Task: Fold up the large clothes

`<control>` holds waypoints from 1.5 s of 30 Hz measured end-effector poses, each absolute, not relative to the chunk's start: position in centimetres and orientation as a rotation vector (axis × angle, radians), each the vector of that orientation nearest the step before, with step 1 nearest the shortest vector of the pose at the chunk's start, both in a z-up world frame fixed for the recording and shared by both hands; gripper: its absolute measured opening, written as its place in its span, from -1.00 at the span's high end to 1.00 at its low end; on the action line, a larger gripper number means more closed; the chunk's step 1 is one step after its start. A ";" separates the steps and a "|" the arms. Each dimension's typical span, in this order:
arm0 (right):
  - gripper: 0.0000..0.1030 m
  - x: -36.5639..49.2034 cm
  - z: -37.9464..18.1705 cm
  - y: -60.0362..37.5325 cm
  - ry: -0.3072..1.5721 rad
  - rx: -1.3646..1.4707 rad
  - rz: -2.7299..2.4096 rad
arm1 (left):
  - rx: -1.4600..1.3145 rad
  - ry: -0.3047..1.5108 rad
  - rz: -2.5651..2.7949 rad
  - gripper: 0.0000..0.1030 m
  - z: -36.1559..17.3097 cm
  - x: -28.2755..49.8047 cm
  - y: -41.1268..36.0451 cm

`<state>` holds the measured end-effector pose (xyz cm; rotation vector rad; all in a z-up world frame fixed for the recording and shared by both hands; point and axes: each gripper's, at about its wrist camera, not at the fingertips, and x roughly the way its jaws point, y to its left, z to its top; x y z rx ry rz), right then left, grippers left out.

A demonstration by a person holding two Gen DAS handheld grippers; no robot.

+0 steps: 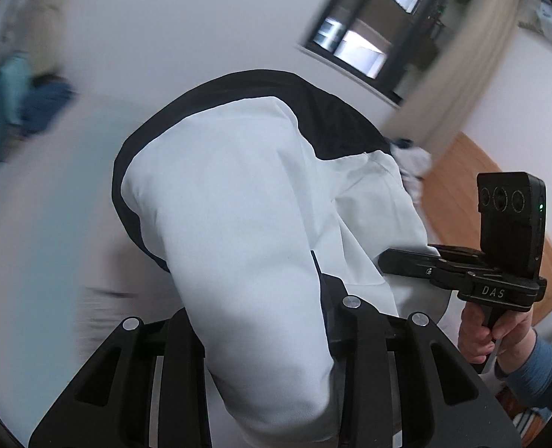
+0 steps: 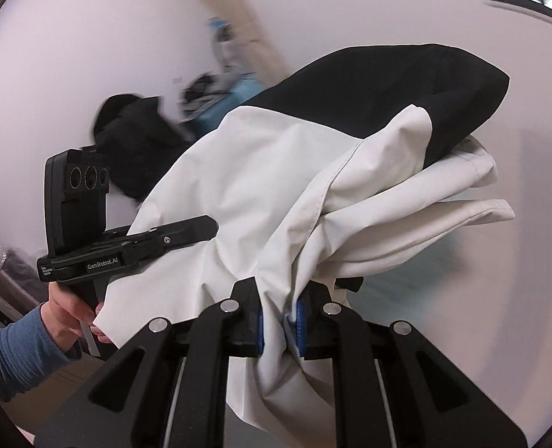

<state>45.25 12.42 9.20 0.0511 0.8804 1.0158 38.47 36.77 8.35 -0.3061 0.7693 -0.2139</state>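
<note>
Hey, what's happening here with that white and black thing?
A person holds a two-finger gripper in each hand, and both are clamped on a white and black jacket lifted into the air. The right gripper pinches bunched white fabric between its blue pads. The left gripper grips another part. The blurred background suggests fast movement; no fold is visible yet.

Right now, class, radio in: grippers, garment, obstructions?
Left gripper and right gripper both clamped on white-and-black jacket, bunched, lifted. Nothing blocking in view.

Probably a home bedroom: curtained window (image 1: 373, 26), wood floor (image 1: 474, 201), clothes heap (image 2: 138, 142).
</note>
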 end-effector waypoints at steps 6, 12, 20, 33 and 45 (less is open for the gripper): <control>0.79 39.4 7.7 31.4 0.888 0.005 1.174 | -0.247 0.790 -0.015 0.39 8.3 29.3 53.5; 0.79 35.3 -1.8 45.4 1.012 -0.071 1.217 | -0.271 0.859 0.126 0.39 -1.4 22.7 65.2; 0.80 32.3 -12.7 51.0 1.133 -0.136 1.143 | -0.231 0.858 0.149 0.41 -11.0 18.3 68.0; -0.54 29.4 -7.9 41.4 0.987 -0.119 0.987 | -0.143 0.755 0.468 -0.82 -3.4 10.8 59.1; -0.86 13.1 8.1 22.9 0.730 -0.228 0.895 | -0.188 0.725 0.599 -0.89 9.7 -3.4 40.7</control>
